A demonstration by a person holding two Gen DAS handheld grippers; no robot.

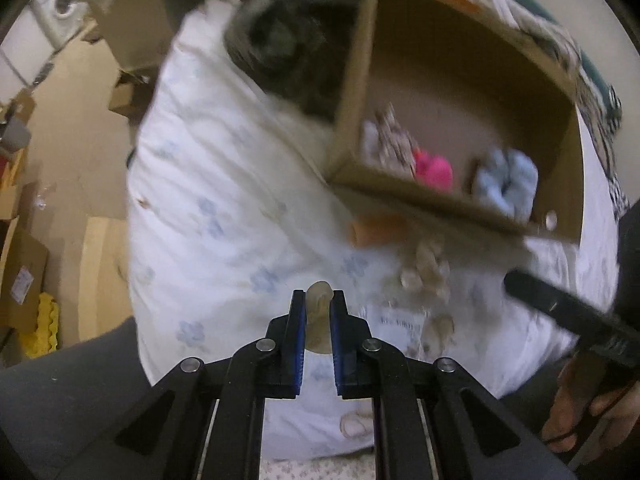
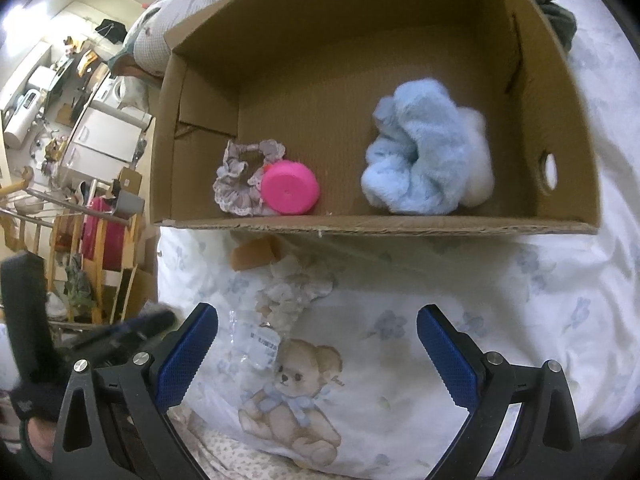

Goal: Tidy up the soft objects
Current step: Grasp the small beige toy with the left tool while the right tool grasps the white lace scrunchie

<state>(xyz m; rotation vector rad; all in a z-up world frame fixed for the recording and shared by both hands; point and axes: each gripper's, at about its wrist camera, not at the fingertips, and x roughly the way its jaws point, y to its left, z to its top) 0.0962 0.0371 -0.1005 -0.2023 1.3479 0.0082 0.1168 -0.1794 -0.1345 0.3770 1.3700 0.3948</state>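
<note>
My left gripper (image 1: 318, 312) has its fingers pinched on a small pale beige soft piece (image 1: 319, 292) above the bed, near the brown cardboard box (image 2: 360, 227); next I'd carry it in. My right gripper (image 2: 316, 356) hangs spread, empty.

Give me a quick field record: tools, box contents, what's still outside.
left tool: shut on small beige soft item
right tool: open, empty
cardboard box: blue fluffy scrunchie, pink round item, lace-trimmed scrunchie
outside on bedding: cream frilly scrunchie, orange piece
</note>
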